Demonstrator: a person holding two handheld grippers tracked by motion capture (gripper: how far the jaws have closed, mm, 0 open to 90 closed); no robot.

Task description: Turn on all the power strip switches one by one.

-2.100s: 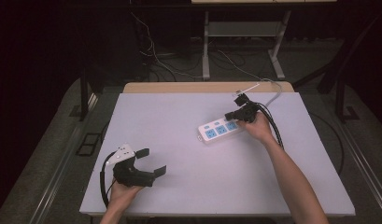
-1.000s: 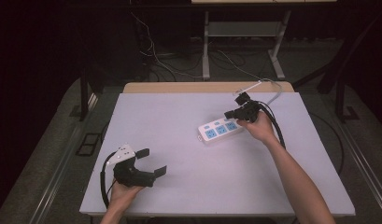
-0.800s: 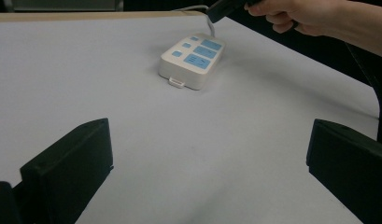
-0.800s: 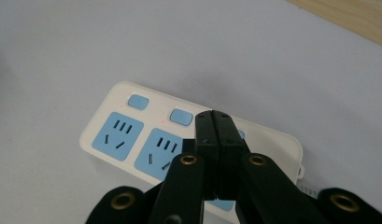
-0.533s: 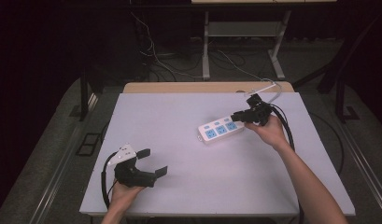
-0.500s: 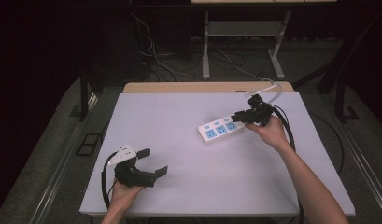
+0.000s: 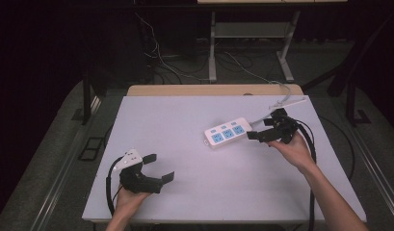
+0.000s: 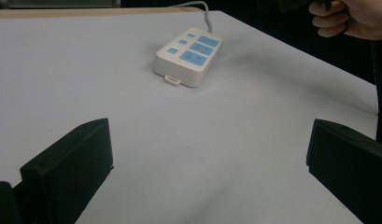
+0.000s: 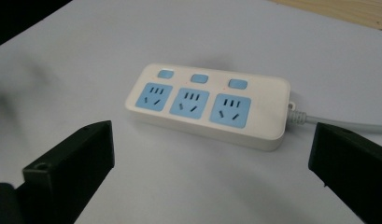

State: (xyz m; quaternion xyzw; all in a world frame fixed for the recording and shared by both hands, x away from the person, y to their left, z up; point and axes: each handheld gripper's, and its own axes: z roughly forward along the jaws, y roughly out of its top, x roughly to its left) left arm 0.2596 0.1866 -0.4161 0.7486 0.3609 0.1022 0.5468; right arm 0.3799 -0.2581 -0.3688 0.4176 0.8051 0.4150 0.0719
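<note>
The right hand-held gripper has drawn back toward the bench's right edge since the earlier frames, and its jaws have just been opening; they now stand wide with nothing between them. The strip lies flat on the bench, right of centre, just beyond the jaw tips and apart from them, its cord trailing off toward the far right corner. The left hand-held gripper rests at the near left, wide and empty, well apart from the strip.
</note>
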